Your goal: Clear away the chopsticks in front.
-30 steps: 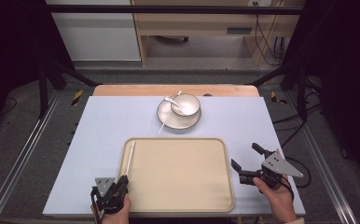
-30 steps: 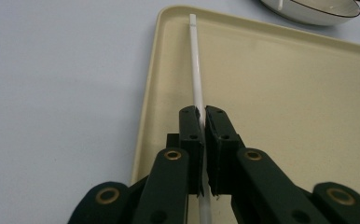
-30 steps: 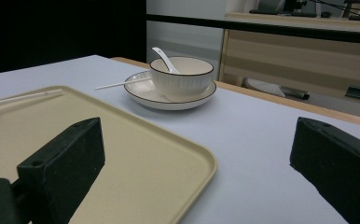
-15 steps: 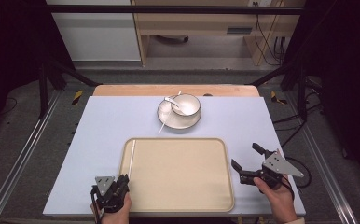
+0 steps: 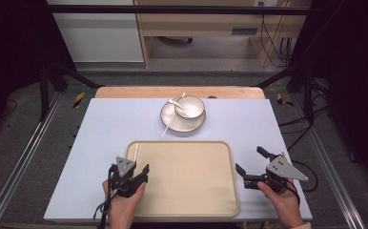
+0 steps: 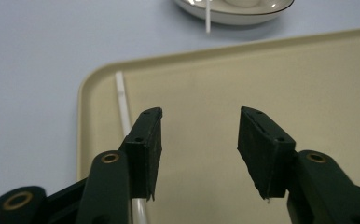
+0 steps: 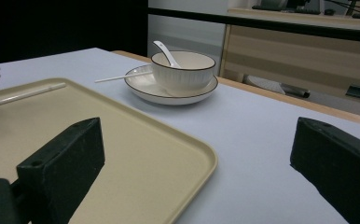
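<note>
Left gripper (image 5: pixel 133 172) over the near-left corner of the tray (image 5: pixel 206 202), jaws parted and just been opening, nothing between them; white chopstick (image 6: pixel 122 100) lying flat along the tray's left rim, just beside the left jaw (apparently set there so the rim stops it rolling); second chopstick (image 5: pixel 171 118) propped on the saucer (image 5: pixel 172 125) farther up the surface (image 5: pixel 106 124), likely next for collection; bowl (image 5: pixel 190 107) with spoon (image 7: pixel 165 52) seated on that saucer; right gripper (image 5: pixel 252 167) spread wide, empty, parked off the tray's right edge.
</note>
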`<state>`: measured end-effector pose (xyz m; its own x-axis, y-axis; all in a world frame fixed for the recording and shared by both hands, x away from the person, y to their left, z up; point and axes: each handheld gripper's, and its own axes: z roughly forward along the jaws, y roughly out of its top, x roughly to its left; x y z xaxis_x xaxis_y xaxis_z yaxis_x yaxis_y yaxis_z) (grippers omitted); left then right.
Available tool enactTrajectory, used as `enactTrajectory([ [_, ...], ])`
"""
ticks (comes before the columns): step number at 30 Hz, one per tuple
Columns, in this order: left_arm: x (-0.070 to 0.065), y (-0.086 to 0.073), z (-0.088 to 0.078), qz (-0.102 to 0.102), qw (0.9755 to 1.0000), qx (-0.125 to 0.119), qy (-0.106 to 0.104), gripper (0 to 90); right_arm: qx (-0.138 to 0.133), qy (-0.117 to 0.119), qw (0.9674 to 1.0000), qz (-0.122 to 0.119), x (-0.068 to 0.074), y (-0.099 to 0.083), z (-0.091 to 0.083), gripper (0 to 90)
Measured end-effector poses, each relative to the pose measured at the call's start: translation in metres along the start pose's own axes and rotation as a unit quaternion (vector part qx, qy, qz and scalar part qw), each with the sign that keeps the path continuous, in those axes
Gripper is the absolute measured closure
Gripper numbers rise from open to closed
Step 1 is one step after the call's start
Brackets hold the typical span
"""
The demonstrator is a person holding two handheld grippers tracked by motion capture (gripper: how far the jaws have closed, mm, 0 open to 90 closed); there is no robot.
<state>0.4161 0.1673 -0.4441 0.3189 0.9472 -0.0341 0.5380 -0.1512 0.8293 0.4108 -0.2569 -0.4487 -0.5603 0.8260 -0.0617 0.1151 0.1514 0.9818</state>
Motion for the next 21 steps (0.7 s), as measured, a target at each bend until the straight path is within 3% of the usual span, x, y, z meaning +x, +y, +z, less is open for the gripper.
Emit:
enactTrajectory([
  [2,0.0,0.008,0.004,0.008,0.9999,-0.002,-0.009,46.3,0.001,0.0,1.0,-0.002,0.0,0.0,0.001,3.0],
  [3,0.0,0.024,0.013,0.011,0.9996,-0.001,-0.028,44.8,0.003,0.0,1.0,-0.003,0.0,-0.001,0.001,3.0],
  [4,0.0,0.024,0.013,0.011,0.9996,-0.001,-0.028,44.2,0.003,0.0,1.0,-0.003,0.0,-0.001,0.001,3.0],
  [6,0.0,0.046,0.029,0.04,0.9983,0.002,-0.041,42.0,0.005,-0.001,1.0,-0.005,-0.001,-0.001,0.001,3.0],
  [8,-0.001,0.058,0.039,0.048,0.9973,0.006,-0.054,39.4,0.006,-0.002,1.0,-0.005,-0.001,-0.001,0.001,3.0],
  [11,-0.001,0.073,0.055,0.077,0.9952,0.009,-0.061,36.3,0.008,-0.003,0.9999,-0.006,-0.001,-0.002,0.001,3.0],
  [21,0.0,0.113,0.107,0.099,0.9918,0.015,-0.08,43.3,0.011,-0.003,0.9999,-0.007,-0.001,-0.002,0.002,3.1],
])
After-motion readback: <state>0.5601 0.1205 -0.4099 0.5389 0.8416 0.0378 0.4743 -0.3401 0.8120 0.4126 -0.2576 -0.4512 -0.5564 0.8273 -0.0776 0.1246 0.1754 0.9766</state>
